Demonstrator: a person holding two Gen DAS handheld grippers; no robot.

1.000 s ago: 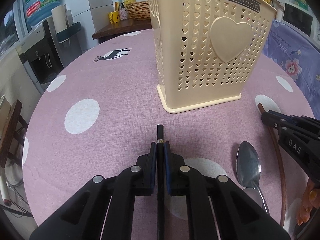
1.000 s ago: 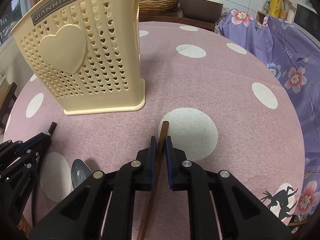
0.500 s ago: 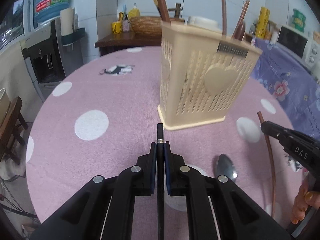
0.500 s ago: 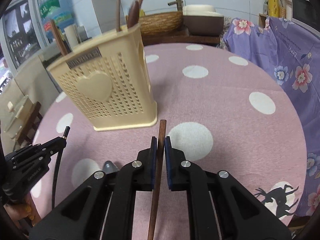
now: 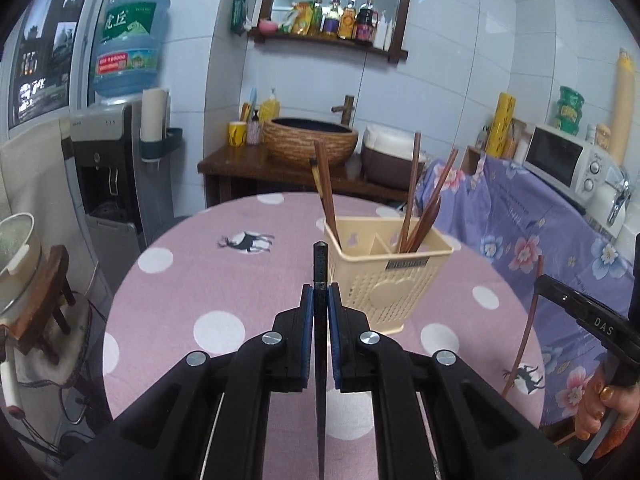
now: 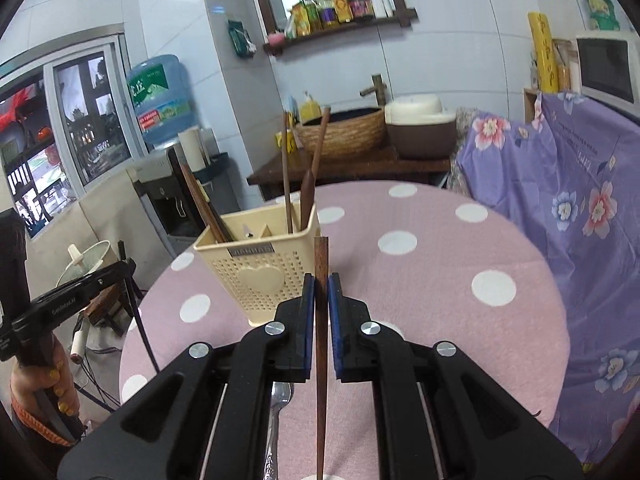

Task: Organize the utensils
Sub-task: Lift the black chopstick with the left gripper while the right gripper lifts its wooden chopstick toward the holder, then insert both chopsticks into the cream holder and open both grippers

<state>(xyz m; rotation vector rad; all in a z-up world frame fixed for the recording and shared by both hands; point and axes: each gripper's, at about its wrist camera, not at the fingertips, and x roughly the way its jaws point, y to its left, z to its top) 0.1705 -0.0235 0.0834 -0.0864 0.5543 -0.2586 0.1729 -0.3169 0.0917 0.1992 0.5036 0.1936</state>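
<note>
The left gripper [image 5: 321,300] is clamped tight on a thin black stick [image 5: 320,264]. The right gripper [image 6: 321,292] is clamped tight on a brown wood chopstick [image 6: 321,264]. Both sticks are up in the air, w/ the tips poking out past the jaws.

The cream basket [image 5: 390,276] stands far out on the pink dotted table [image 5: 224,280], a bit right of the black stick. It has walls inside that split it up, and brown chopsticks already lean in it. A metal spoon [image 6: 280,400] lies on the table near the right gripper, not picked up yet.

What could go wrong, I think:
- Each stick is held at just one spot, so it could swing or slip if it bumps the basket rim.
- A tip could knock the leaning chopsticks and tip the light basket.
- Both hands going in at once could bump.

Writing: "DAS" on the right gripper as seen from the left cam. The basket's dark label is too blurry to read. The blue water jug [image 5: 128,44] has writing too small to read.
</note>
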